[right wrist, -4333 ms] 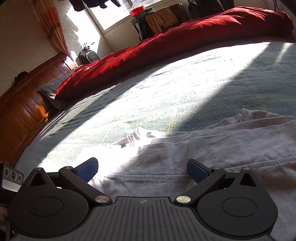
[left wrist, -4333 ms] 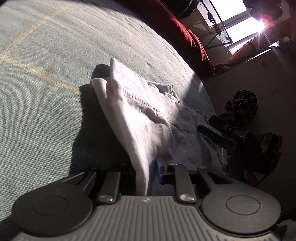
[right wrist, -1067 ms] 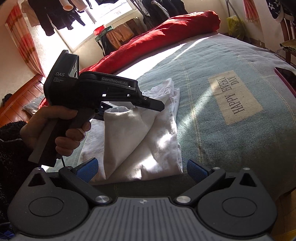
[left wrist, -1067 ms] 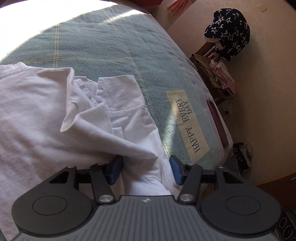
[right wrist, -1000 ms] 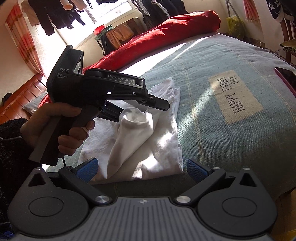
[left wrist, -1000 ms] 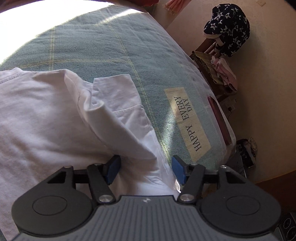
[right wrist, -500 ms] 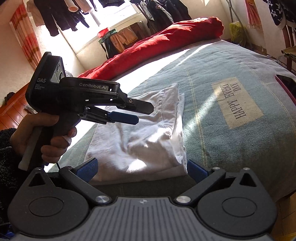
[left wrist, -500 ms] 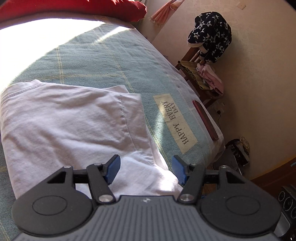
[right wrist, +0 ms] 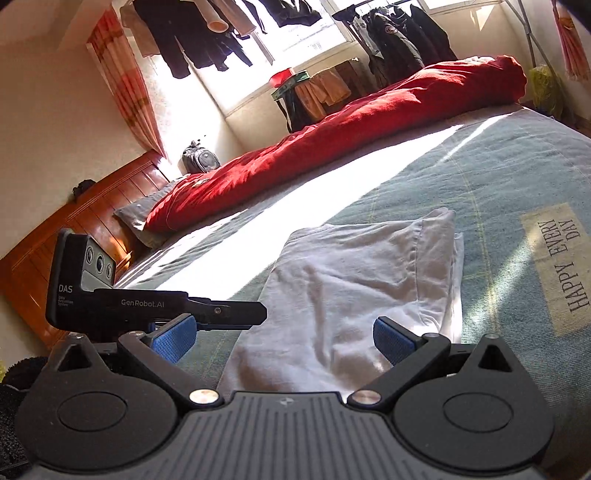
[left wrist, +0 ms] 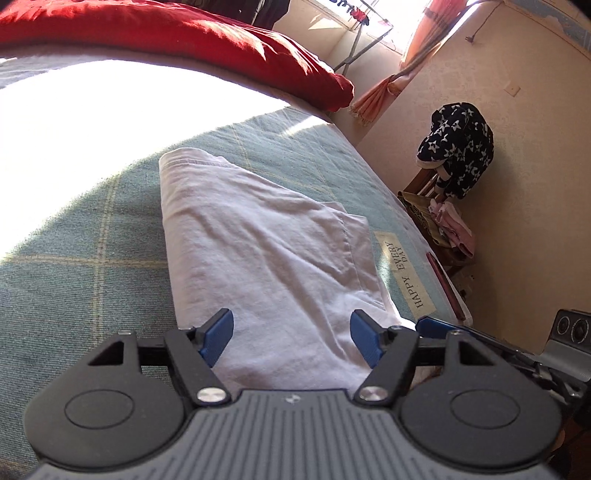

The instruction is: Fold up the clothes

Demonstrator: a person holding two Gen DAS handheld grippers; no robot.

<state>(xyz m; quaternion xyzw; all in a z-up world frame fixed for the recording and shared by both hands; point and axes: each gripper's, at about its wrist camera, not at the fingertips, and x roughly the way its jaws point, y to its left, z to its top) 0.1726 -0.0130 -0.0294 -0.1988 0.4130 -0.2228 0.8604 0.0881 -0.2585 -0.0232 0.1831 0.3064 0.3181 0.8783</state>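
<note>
In the left wrist view, the left claw (left wrist: 291, 338) is hovering above the near end of a folded white cotton garment (left wrist: 266, 251), its blue pads spreading apart with nothing pressed between them; the cloth is lying below the pads, not gripped. The garment is resting flat on a green woven bed cover with thin yellow check lines (left wrist: 85, 266), its long edge running away from the camera. Just beside its right edge, a cream fabric label reading "HAPPY EVERY DAY" (left wrist: 404, 273) is showing on the cover. A rumpled red quilt (left wrist: 177, 33) is lying along the far side of the bed. A dark star-patterned garment (left wrist: 458, 147) is sitting against the wall at the right.

In the right wrist view, the right claw (right wrist: 284, 338) is standing wide over the same white garment (right wrist: 354, 280), holding nothing. The left claw (right wrist: 236, 314) is showing side-on at the left, just beside the garment's edge. The label (right wrist: 561, 266) is lying to the right, and the red quilt (right wrist: 351, 140) is stretching across behind.
</note>
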